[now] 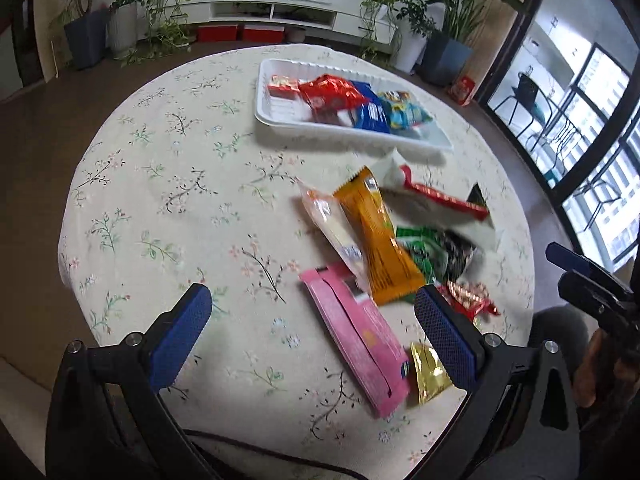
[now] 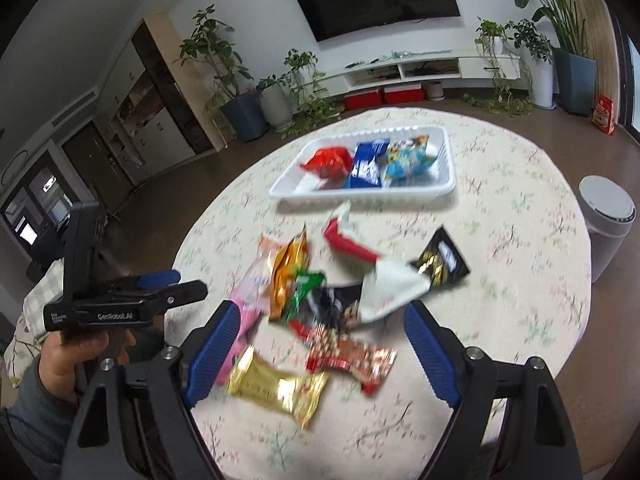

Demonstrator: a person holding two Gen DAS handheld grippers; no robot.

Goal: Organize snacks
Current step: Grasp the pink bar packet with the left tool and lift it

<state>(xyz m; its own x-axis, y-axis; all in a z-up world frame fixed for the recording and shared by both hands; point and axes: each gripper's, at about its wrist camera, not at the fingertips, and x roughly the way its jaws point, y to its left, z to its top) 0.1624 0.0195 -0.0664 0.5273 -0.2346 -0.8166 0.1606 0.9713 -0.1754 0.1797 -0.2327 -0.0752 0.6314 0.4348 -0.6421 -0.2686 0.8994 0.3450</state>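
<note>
A white tray (image 1: 280, 120) (image 2: 288, 188) at the table's far side holds a red packet (image 1: 332, 92), a blue packet (image 1: 370, 112) and a light-blue packet (image 2: 408, 158). Nearer lies a loose heap: a pink packet (image 1: 360, 340), an orange packet (image 1: 384, 240), a green packet (image 2: 306, 286), a gold packet (image 2: 276, 384), a red patterned packet (image 2: 352, 358) and a black packet (image 2: 440, 262). My left gripper (image 1: 312, 294) (image 2: 190, 283) hangs open above the pink packet. My right gripper (image 2: 320, 308) (image 1: 560, 266) is open over the heap's near end. Neither holds anything.
A flowered cloth covers the round table (image 1: 168, 184). A white bin (image 2: 608, 220) stands beside its right edge. A person's hand (image 2: 76, 352) holds the left gripper. Potted plants and a low TV cabinet (image 2: 420, 68) line the far wall.
</note>
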